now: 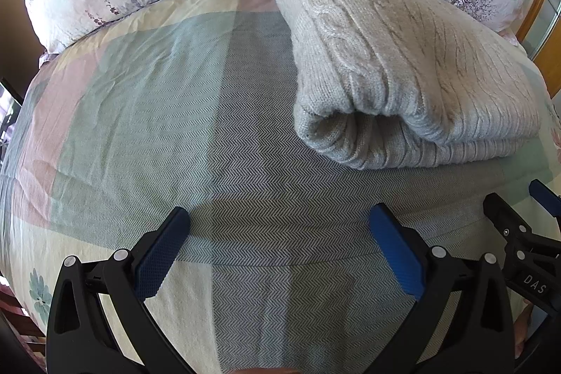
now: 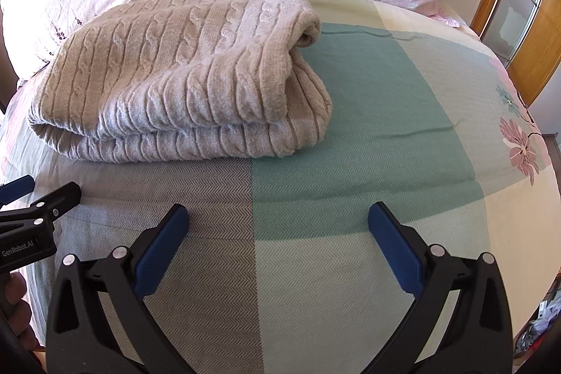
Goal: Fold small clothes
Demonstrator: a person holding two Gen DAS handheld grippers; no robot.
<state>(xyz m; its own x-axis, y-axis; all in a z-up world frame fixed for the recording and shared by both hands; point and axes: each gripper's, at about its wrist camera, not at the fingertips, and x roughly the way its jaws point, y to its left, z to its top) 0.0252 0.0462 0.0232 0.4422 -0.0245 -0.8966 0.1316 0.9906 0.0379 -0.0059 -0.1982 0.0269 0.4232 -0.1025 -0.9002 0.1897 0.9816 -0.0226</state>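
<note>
Hovering wide-jawed and empty, left gripper [image 1: 278, 219] and right gripper [image 2: 278, 218] seemingly clear the folded sweater [image 2: 182, 76].

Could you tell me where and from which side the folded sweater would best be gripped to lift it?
Probably at the sweater's near edge, coming in low from the front. There the layers end in a thick stacked lip facing both open grippers, left and right. One gripper near each front corner would likely keep the fold together; the rounded fold on the left gives less to pinch.
</note>
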